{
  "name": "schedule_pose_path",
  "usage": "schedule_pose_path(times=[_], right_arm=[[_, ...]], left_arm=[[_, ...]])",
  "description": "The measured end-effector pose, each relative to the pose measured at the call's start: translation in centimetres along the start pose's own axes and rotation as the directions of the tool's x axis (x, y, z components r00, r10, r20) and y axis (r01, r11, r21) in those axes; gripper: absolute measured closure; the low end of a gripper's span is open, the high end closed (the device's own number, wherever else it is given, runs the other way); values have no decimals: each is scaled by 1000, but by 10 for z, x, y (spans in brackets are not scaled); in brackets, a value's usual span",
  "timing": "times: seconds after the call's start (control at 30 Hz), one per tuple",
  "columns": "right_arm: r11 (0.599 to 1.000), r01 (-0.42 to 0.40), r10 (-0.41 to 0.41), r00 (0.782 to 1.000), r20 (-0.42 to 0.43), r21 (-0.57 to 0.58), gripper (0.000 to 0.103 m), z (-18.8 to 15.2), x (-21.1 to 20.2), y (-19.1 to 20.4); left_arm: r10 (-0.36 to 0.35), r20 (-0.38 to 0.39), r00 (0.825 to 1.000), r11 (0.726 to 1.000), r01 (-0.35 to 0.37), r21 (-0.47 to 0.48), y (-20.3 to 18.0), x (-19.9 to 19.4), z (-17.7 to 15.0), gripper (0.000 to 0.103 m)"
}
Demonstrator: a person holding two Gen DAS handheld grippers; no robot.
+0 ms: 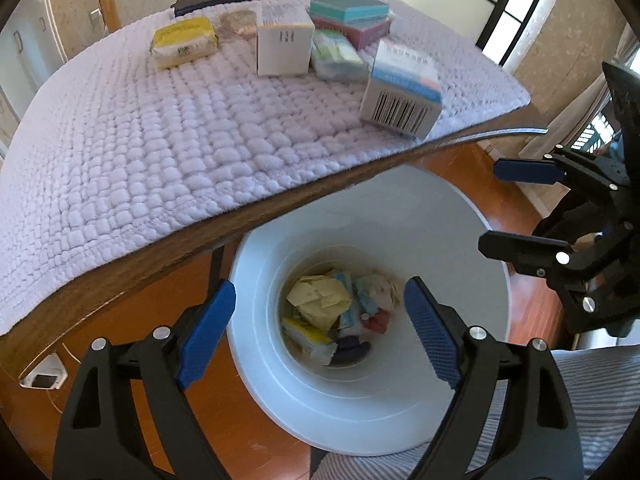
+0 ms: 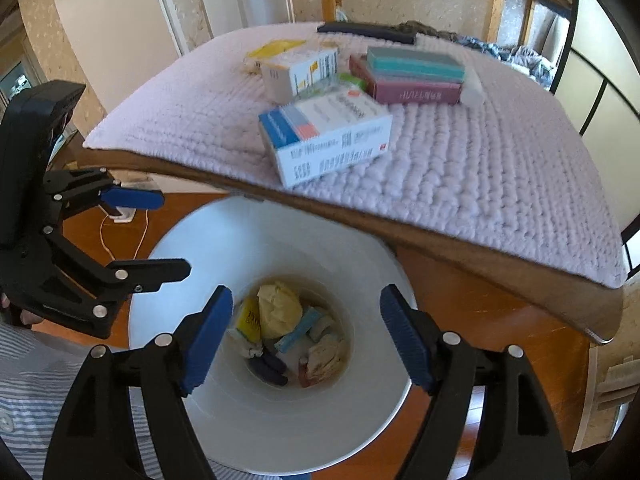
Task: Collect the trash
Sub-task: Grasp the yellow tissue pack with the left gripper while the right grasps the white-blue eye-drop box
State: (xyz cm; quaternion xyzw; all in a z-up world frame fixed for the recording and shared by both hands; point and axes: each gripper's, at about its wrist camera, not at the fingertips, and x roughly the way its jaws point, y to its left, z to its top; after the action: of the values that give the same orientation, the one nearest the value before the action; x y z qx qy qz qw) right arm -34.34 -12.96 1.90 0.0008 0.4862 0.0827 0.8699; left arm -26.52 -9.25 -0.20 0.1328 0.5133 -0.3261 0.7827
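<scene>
desk [image 1: 120, 280]: mat [image 1: 160, 152] carries boxes [image 1: 402, 88] | bin [image 1: 360, 396]: on floor beside desk edge, crumpled trash [image 1: 320, 300] lies at bottom | left fingers [image 1: 320, 332]: spread, empty, above bin | right fingers [image 2: 306, 336]: spread, empty, above bin

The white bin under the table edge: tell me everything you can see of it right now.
The white bin is a round, smooth-walled container that looks like plastic, standing upright and open-topped on the wooden floor. Its far rim is hidden under the table edge. Crumpled trash covers its bottom: yellow paper, a yellow-and-white packet, bluish wrappers, something dark purple. The left gripper and right gripper hang open above its mouth, neither touching it.
</scene>
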Motion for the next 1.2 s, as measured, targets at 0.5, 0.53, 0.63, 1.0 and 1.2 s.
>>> schedule_pose_path(times=[0.5,0.53,0.63,1.0,1.2], right_arm=[[992,107,-89,972,216,-73,4,53,-25,15],[993,93,-76,974,214,-69,4,56,-21,14],[995,77,-63,977,204,-63,4,68,-4,12],[999,43,-37,984,174,-31,4,81,28,1],[999,29,-25,985,172,-22,4,87,38,-5]], left_arm=[[166,234,958,983,-141,-121,67,-73,72,1],[173,229,958,981,-146,-131,70,-70,79,1],[198,210,958,974,-168,-152,86,-52,100,1],[215,164,963,964,-183,-193,101,2,147,1],[223,140,965,961,-194,-197,107,22,161,2]])
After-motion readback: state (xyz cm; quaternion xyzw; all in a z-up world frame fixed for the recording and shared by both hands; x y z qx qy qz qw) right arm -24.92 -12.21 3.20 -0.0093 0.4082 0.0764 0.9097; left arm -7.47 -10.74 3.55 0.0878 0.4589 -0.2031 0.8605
